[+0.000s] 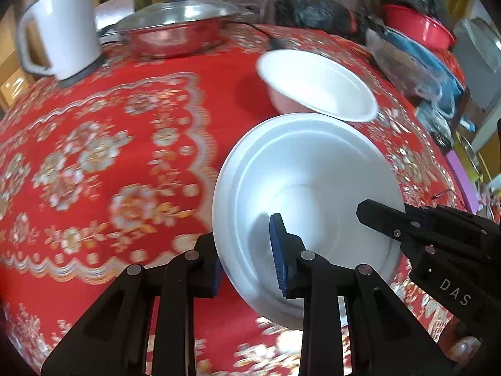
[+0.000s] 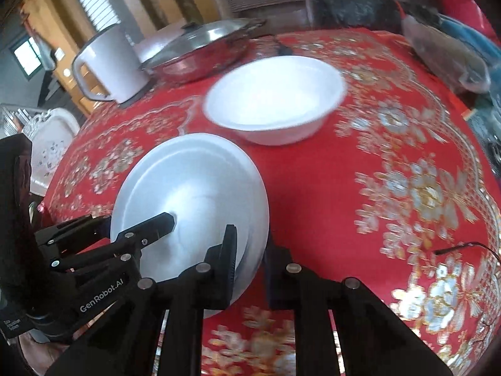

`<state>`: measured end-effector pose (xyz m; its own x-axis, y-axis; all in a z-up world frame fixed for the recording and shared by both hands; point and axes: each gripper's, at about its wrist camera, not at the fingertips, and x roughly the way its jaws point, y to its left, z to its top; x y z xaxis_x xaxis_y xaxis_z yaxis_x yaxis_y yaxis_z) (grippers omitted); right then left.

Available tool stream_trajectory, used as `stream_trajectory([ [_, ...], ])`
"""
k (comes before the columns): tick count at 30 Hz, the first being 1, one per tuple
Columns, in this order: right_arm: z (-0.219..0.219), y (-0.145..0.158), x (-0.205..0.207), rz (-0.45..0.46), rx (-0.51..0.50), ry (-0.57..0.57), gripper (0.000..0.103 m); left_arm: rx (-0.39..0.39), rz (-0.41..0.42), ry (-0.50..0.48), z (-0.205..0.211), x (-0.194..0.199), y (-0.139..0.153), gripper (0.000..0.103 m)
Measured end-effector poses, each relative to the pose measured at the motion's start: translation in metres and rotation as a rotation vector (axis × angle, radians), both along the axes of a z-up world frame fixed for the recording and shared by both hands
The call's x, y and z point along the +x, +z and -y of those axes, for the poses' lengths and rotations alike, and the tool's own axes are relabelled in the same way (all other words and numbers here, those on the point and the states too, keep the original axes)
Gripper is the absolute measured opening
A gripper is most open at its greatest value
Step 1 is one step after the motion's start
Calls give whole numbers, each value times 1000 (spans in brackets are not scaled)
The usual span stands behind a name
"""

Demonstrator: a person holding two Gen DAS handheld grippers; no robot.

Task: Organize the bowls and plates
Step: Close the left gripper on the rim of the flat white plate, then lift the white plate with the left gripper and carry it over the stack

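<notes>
You have both grippers, left (image 1: 249,260) and right (image 2: 250,260), clamped on the plate (image 1: 300,194); carry it level toward the bowl (image 1: 319,84) at one o'clock.

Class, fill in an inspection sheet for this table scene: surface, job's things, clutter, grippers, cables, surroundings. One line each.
Surface: red floral tablecloth covers the table.
Job's things: white plate held tilted above the cloth; white bowl standing beyond it.
Clutter: white jug, lidded metal pan, black bag, plastic-wrapped blue bundle, all along the far edge.
Grippers: left gripper shut on the plate's left rim; right gripper shut on its right rim.
Cables: black cord by the pan; thin black wire on the cloth at the right.
Surroundings: red basin behind the table; white chair at the left.
</notes>
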<state>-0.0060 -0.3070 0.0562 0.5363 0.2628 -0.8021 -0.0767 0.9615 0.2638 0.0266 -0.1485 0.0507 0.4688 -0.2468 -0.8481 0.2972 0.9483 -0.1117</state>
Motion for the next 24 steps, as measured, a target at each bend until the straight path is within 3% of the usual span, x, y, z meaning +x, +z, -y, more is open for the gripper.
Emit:
stream_trajectory([
  [13,-110,19,23,31,-17,190,14,-2,56,191,-122,-8,21,26],
  [24,-236,33,39,62,-28,386,14,24,106,396,-248,-32,42,26],
])
